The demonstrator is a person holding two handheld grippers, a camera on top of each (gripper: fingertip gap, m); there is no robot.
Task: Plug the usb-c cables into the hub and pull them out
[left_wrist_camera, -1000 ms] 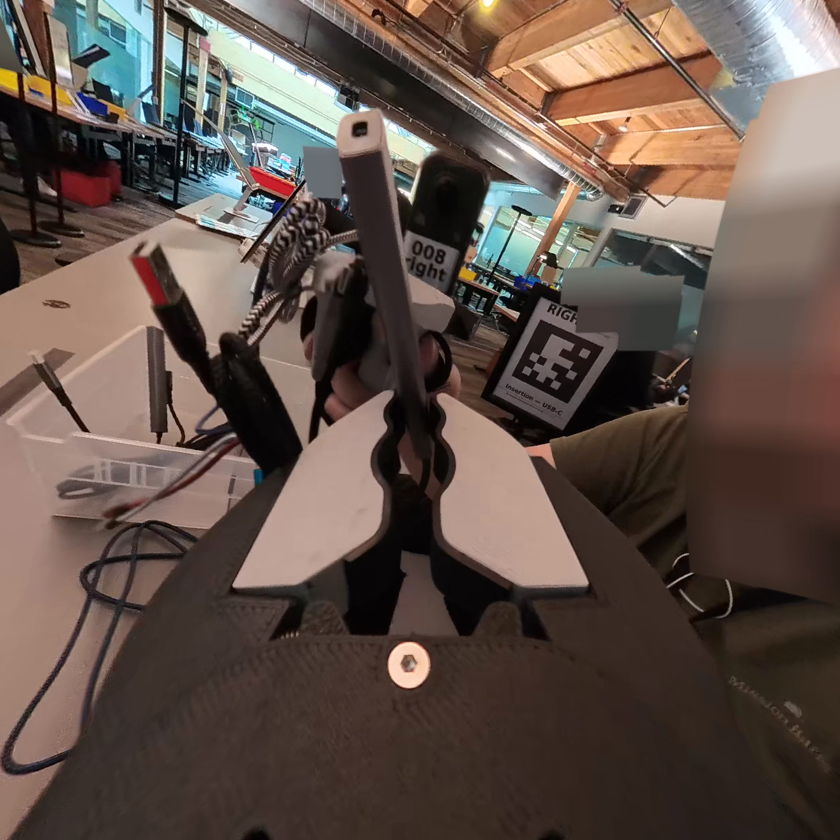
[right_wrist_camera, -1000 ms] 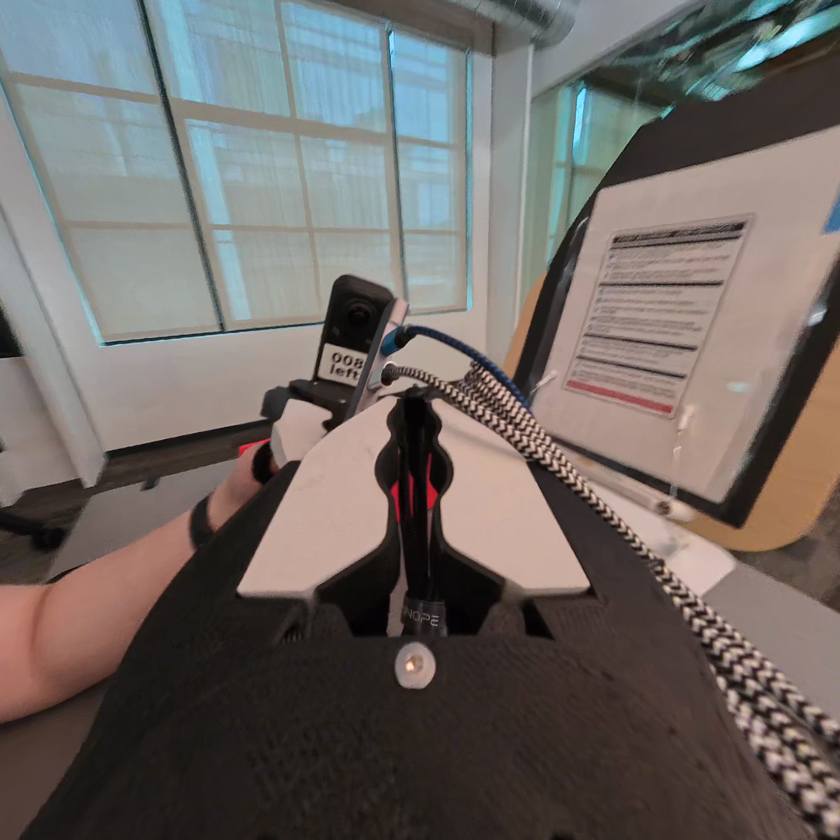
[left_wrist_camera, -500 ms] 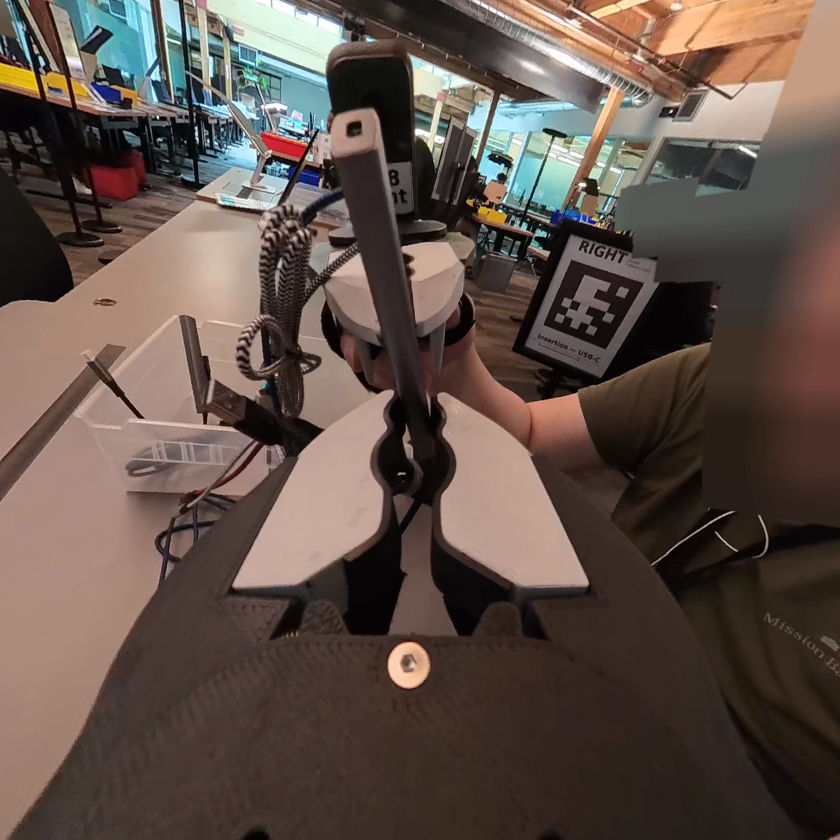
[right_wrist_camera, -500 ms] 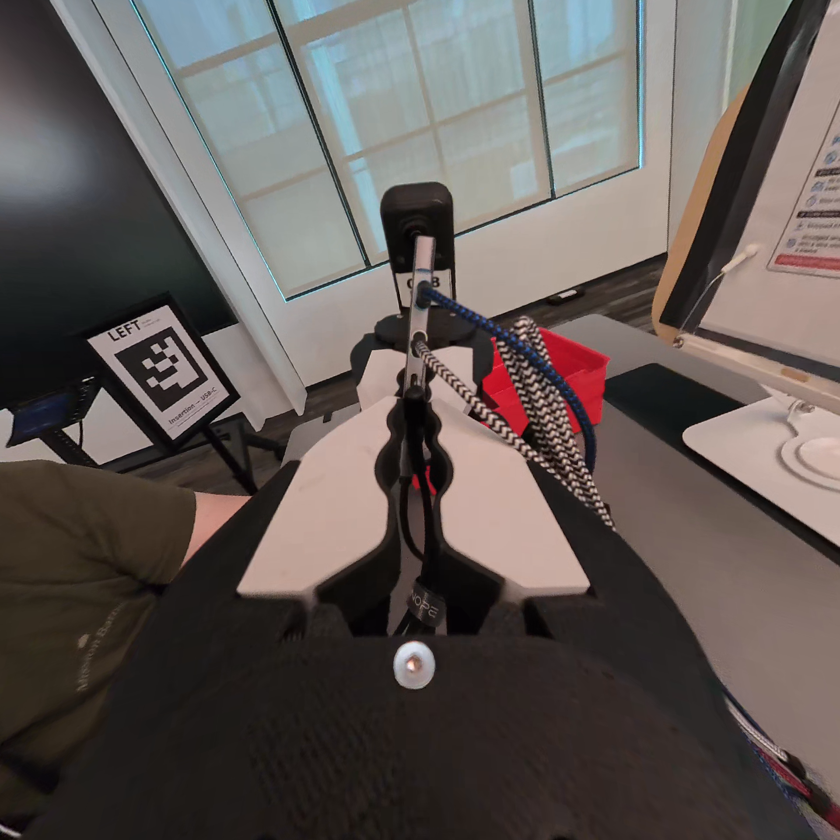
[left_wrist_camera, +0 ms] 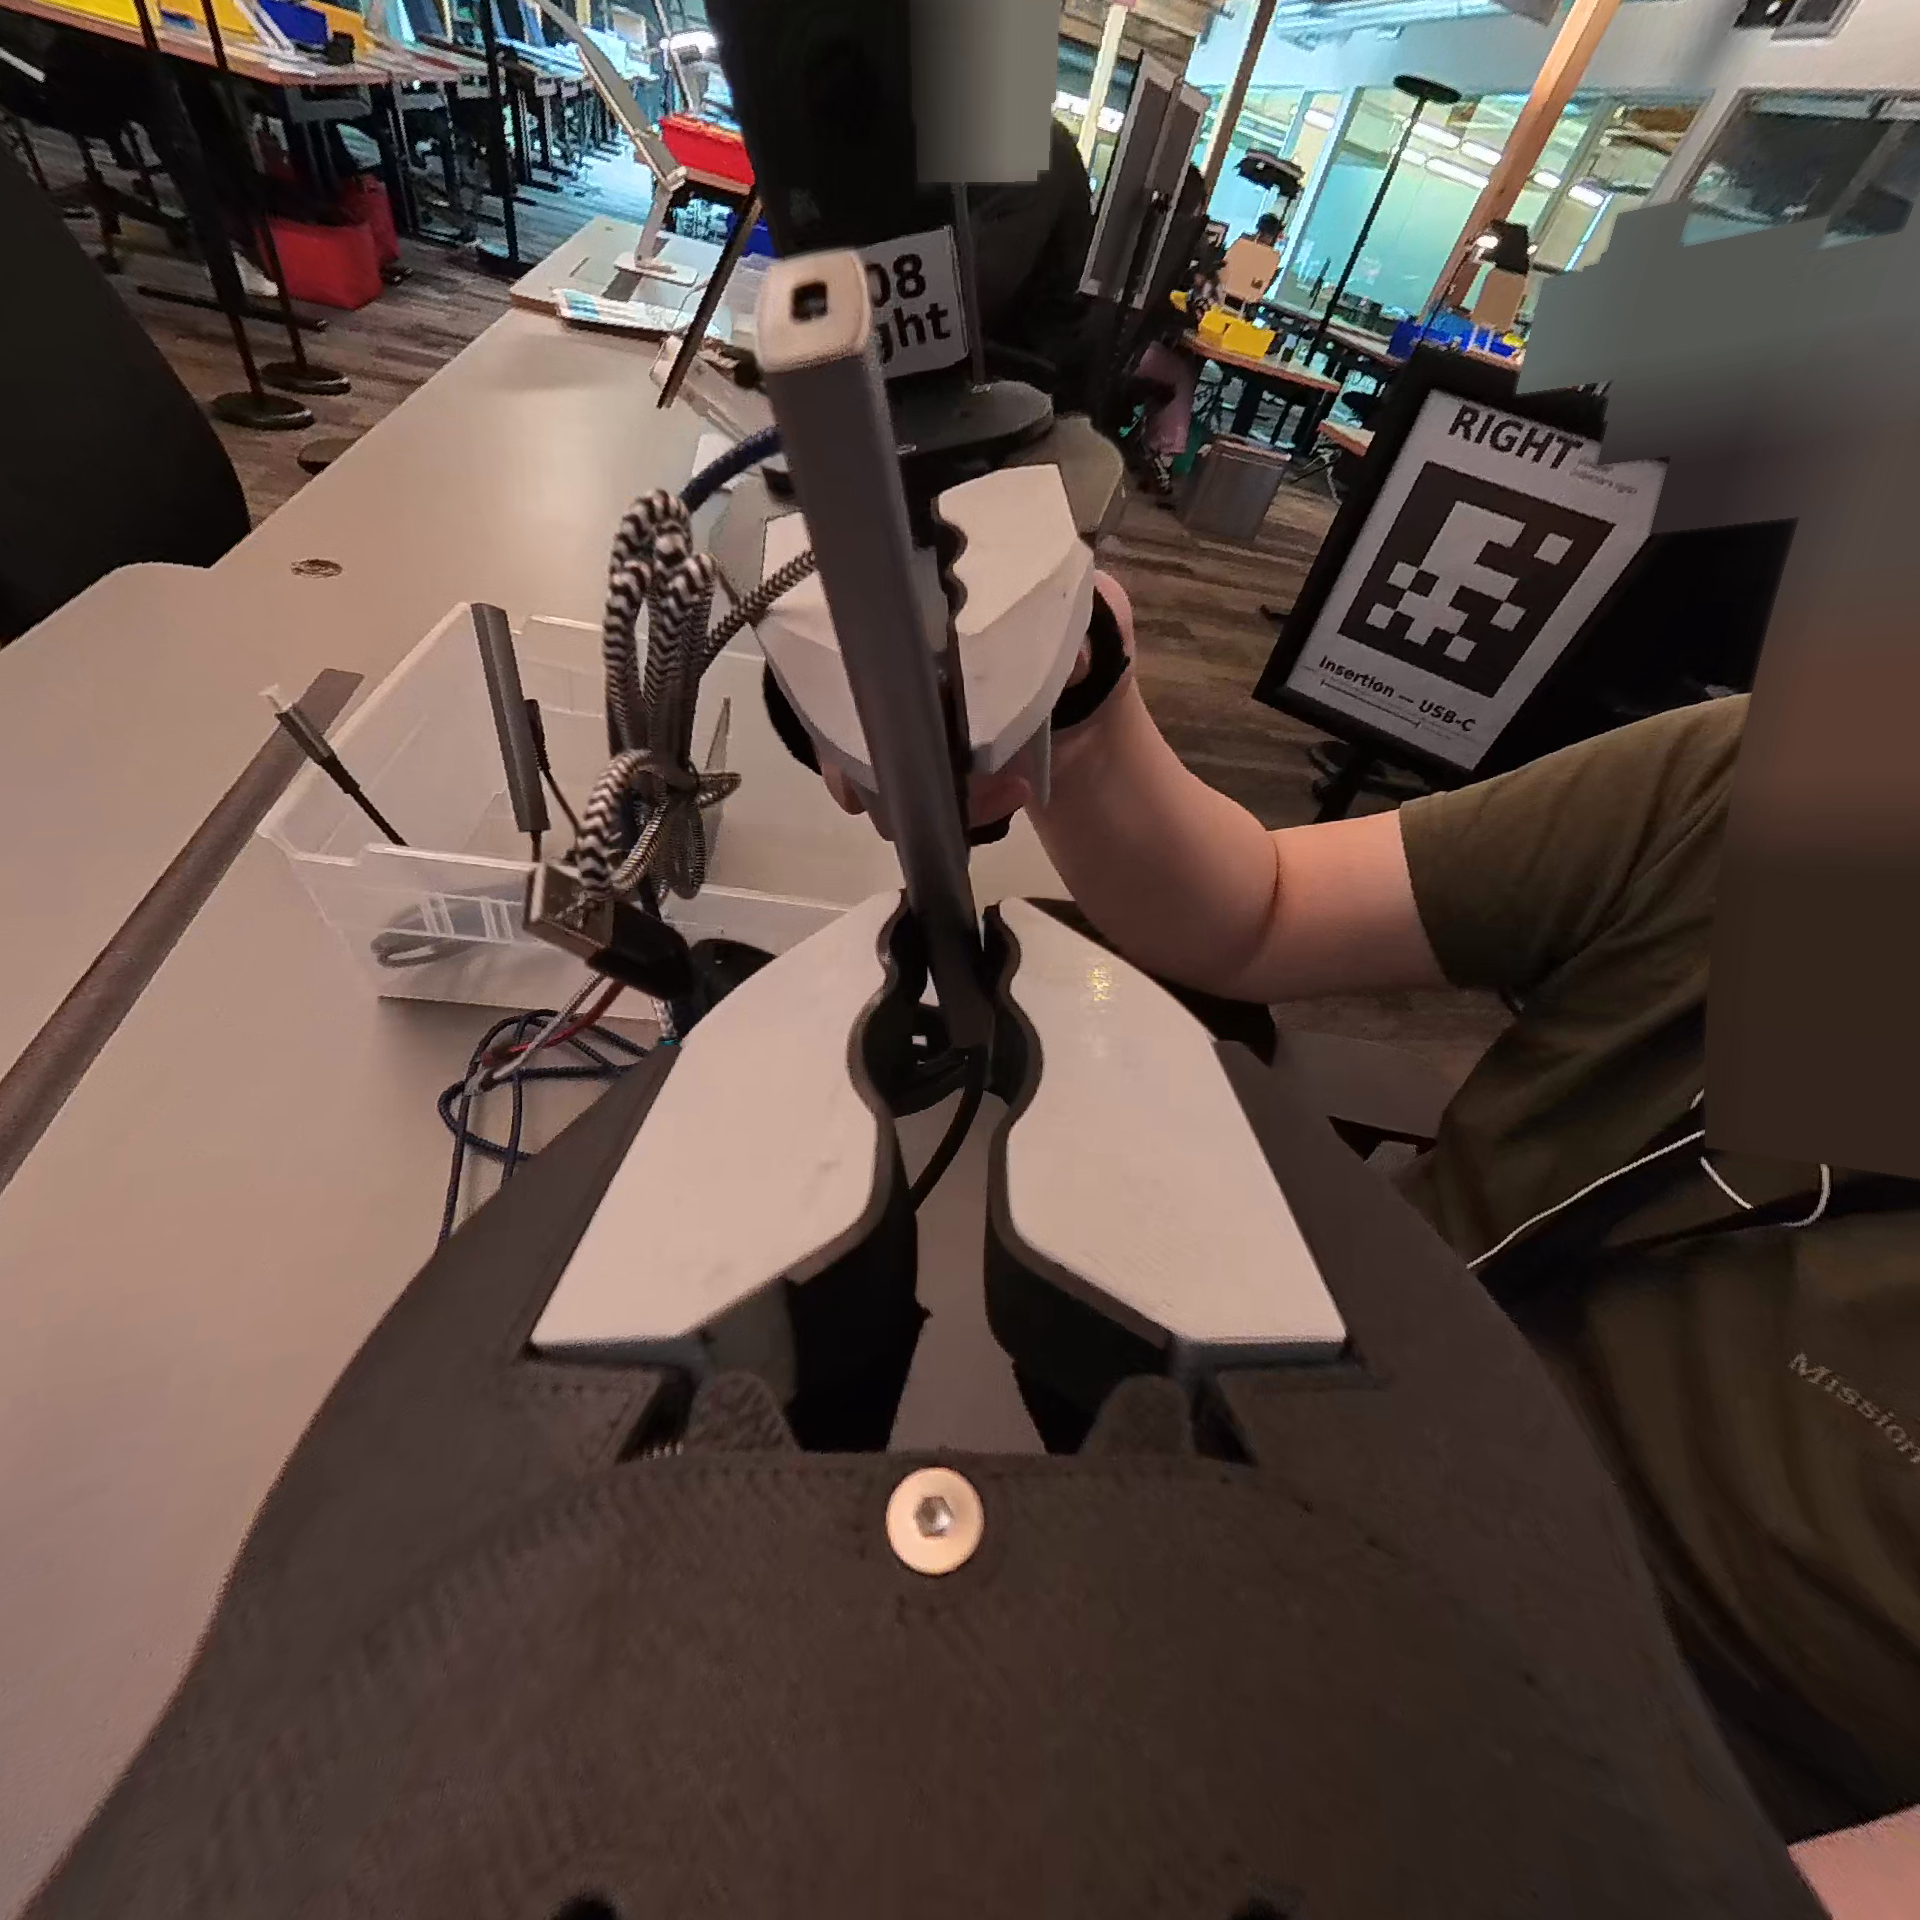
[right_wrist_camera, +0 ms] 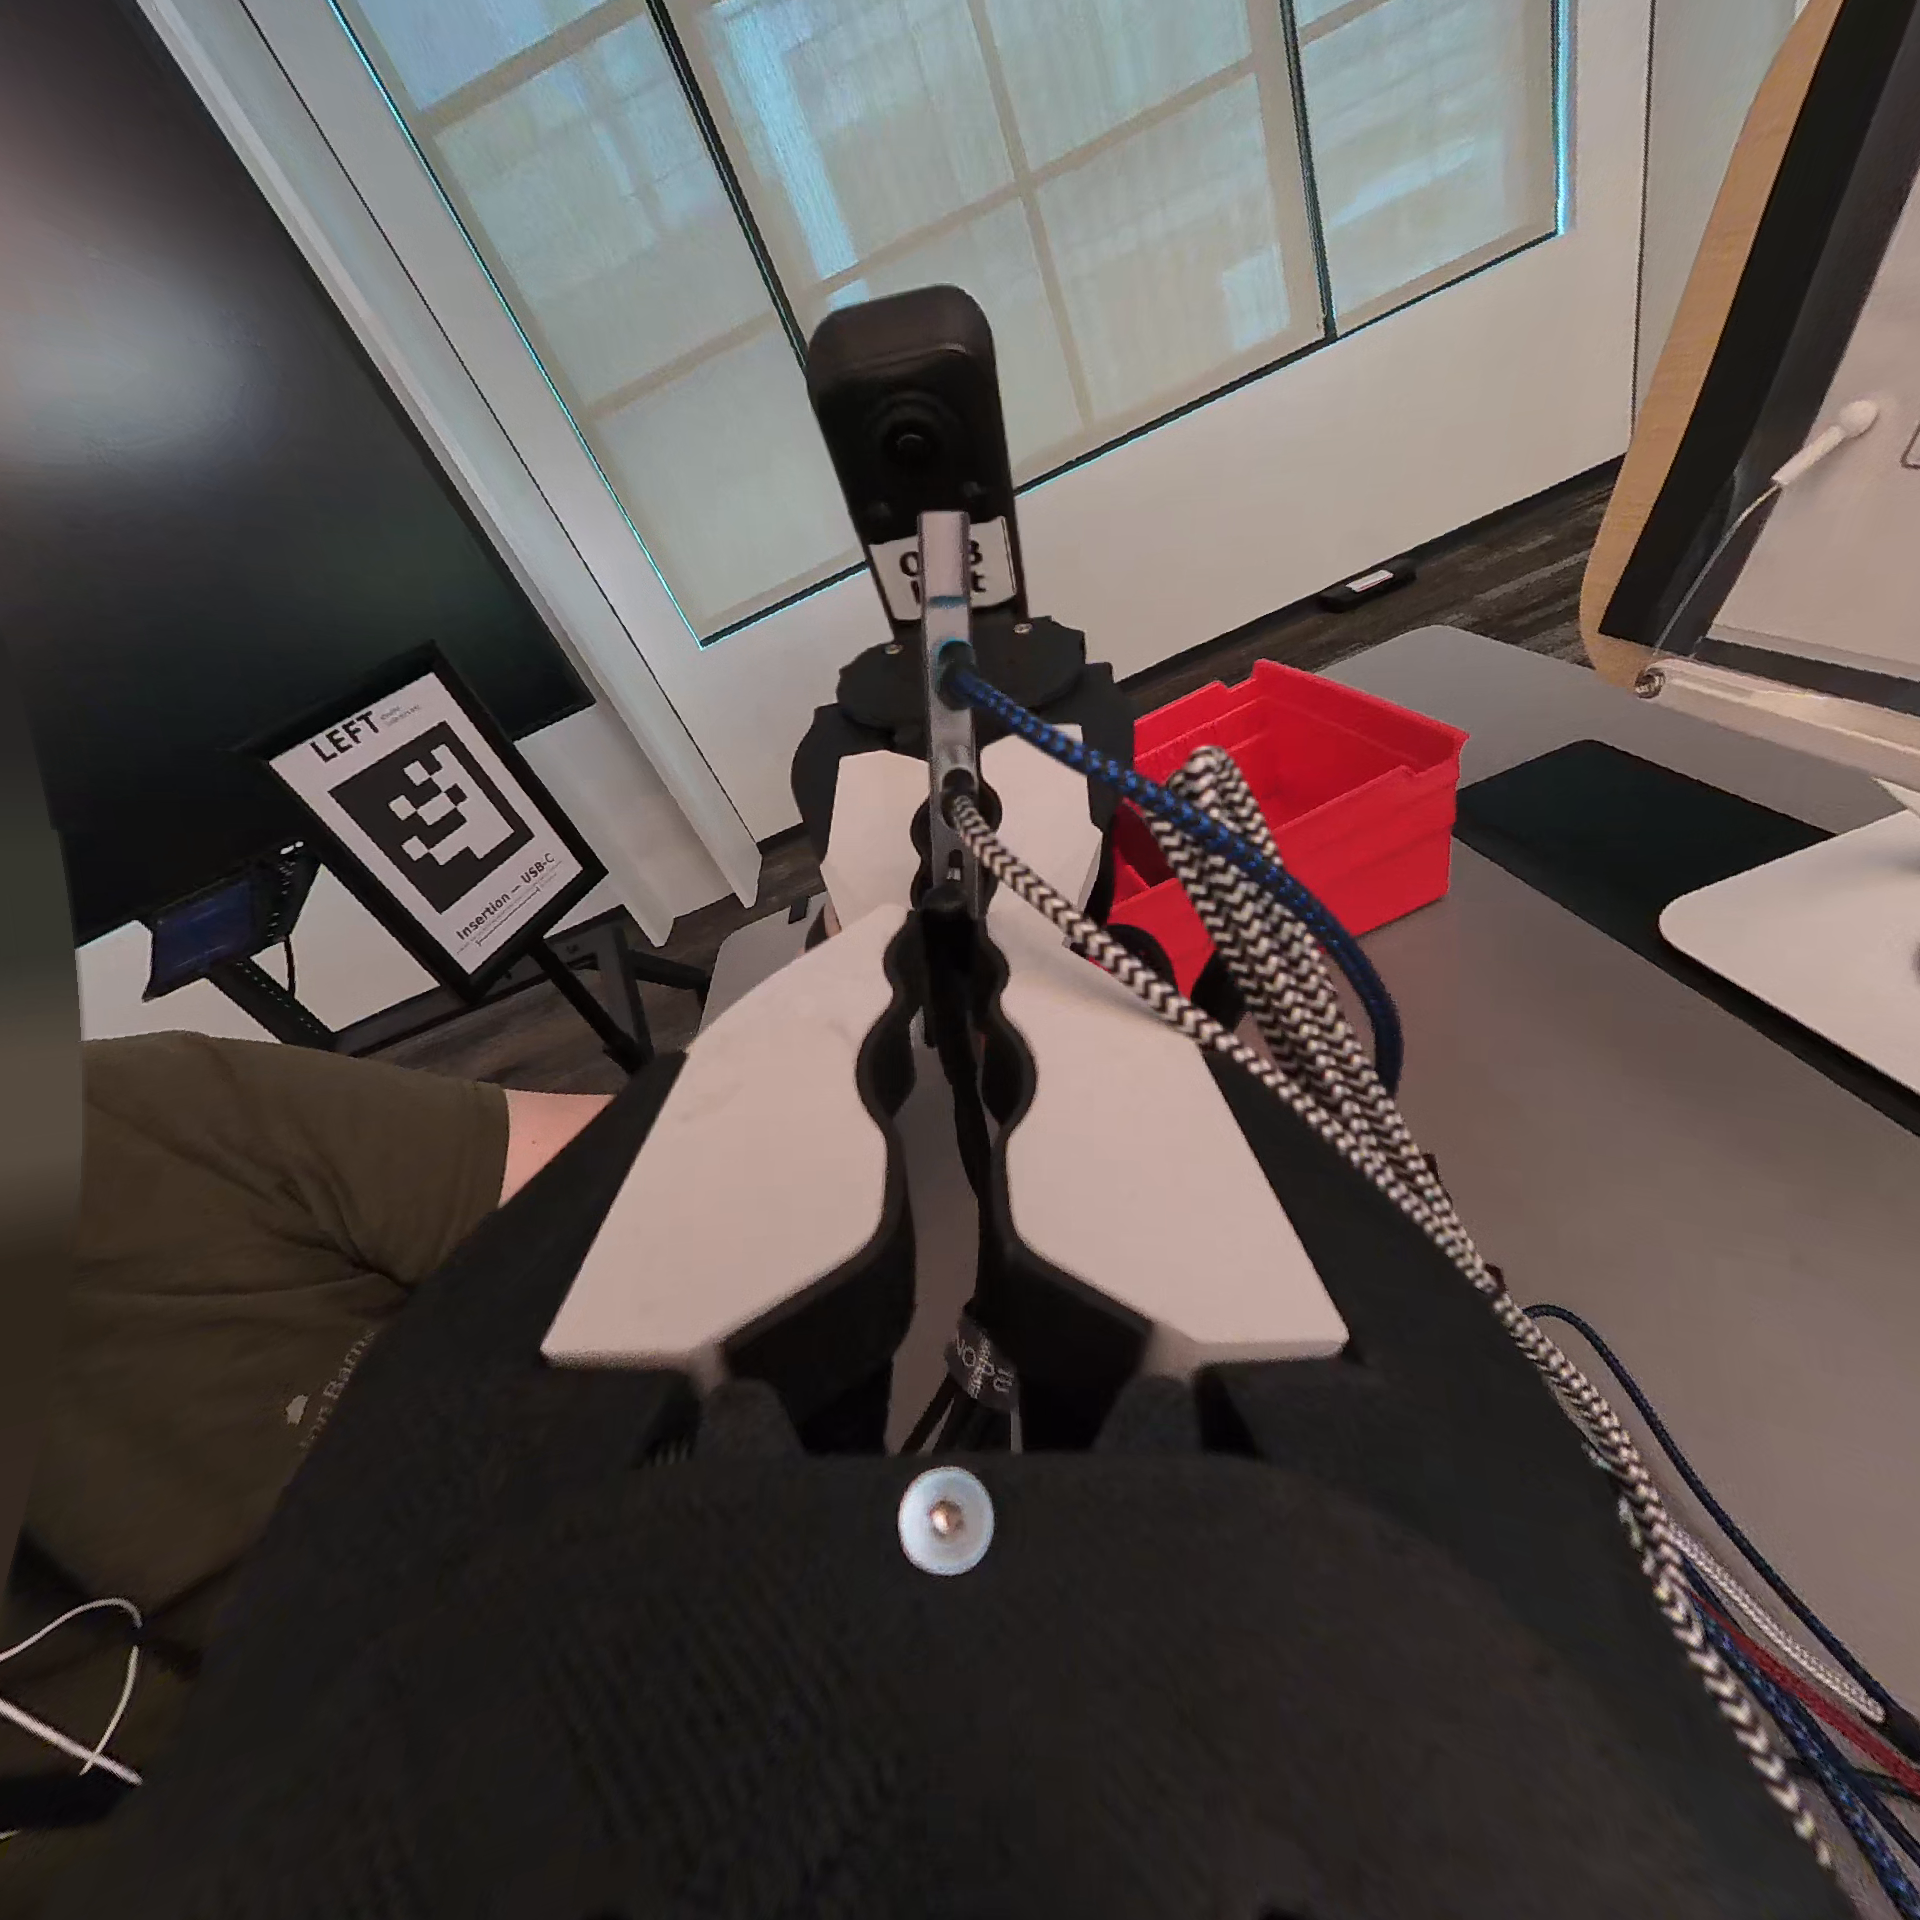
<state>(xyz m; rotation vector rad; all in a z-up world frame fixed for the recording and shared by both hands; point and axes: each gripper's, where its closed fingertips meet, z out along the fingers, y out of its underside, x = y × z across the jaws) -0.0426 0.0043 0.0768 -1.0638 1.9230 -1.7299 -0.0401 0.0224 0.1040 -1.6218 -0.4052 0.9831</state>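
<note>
Two braided cables, blue (right_wrist_camera: pixel 1049 736) and black-white (right_wrist_camera: pixel 1039 883), seated in slim grey hub (left_wrist_camera: pixel 883 665) | left gripper (left_wrist_camera: pixel 940 971) clenched on hub | right gripper (right_wrist_camera: pixel 948 971) clamps black plug (right_wrist_camera: pixel 943 902) | push straight, brace hub.

Text on signs (left_wrist_camera: pixel 1455 582), cam labels (right_wrist_camera: pixel 940 566).

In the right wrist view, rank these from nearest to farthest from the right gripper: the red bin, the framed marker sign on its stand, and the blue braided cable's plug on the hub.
From the right gripper:
1. Blue braided cable, plugged into the hub just ahead of the fingertips.
2. Red bin, on the table, ahead and to the right.
3. Framed marker sign, on a stand off the table, to the left.
</note>
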